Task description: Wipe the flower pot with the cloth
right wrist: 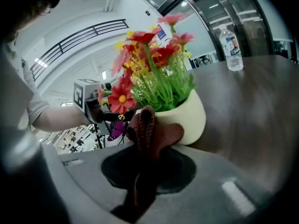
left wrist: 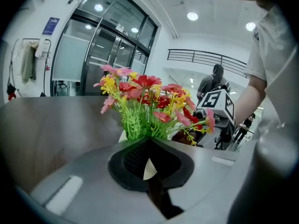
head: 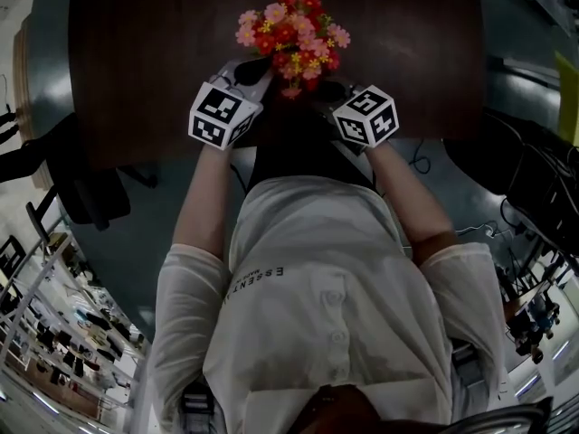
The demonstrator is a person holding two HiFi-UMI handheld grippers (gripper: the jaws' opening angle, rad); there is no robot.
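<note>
Near-left of the pot, left gripper (head: pixel 255 69): jaws pressed together with nothing clamped. The tips sit right up at the pot's near-left side, under the foliage, and a cream sliver of pot wall shows past the pads.
Centre of the table, toward its near edge, flower pot (right wrist: pixel 188 117): cream and upright on the dark wooden table (head: pixel 136 52), between the two grippers.
Above it, flowers (head: pixel 291 27): red, pink and yellow blooms over green stems, filling the pot and overhanging both gripper tips in the head view.
Against the pot's right side, cloth (right wrist: pixel 150 130): reddish-brown and bunched. Its free end sticks up past the pads and lies against the lower part of the pot wall.
Near-right of the pot, right gripper (right wrist: pixel 147 149): jaws clamped on the cloth, holding it to the pot's side.
Near side, person (head: pixel 317 287): white shirt, both forearms reaching out to the table's near edge.
Beyond the pot in the right gripper view, water bottle (right wrist: pixel 232 48): clear and upright on the table, well apart from the pot.
</note>
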